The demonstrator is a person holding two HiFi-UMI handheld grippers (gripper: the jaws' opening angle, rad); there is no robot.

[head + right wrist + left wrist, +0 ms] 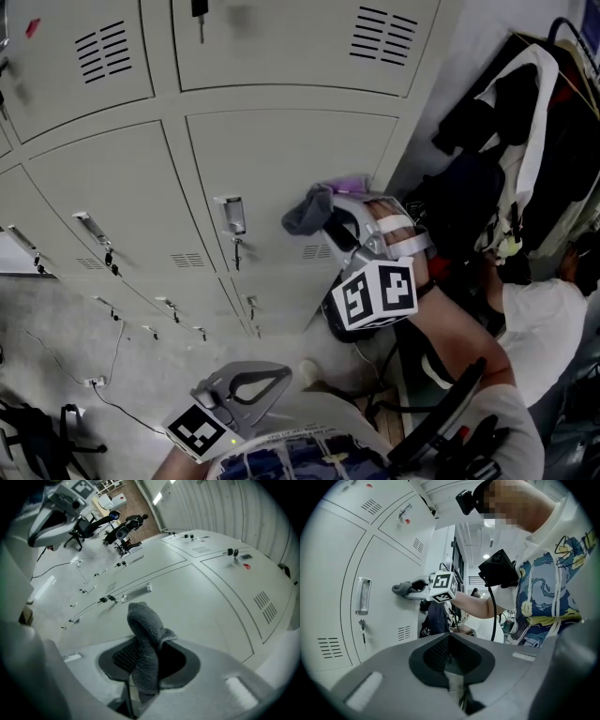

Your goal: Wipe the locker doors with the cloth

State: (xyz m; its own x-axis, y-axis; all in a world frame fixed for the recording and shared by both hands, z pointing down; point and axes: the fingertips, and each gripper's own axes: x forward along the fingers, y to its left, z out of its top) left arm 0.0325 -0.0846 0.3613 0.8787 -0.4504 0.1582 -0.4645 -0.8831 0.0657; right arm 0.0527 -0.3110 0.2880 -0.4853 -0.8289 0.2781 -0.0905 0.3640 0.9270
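Note:
A grey cloth [305,211] is pressed against a pale grey locker door [281,159], to the right of the door's handle [232,216]. My right gripper [330,214] is shut on the cloth, which stands bunched up out of the jaws [143,620] in the right gripper view, close to the door [201,592]. My left gripper [251,384] hangs low near the floor, away from the lockers, shut with nothing in it. From the left gripper view I see the right gripper [415,587] and the cloth [400,588] touching the door [384,559].
Dark and white clothes [525,131] hang just right of the lockers. A person in a white shirt [544,328] is crouched at the right. Keys hang under the handle [236,251] and in the upper door [200,14]. Cables [98,380] lie on the floor.

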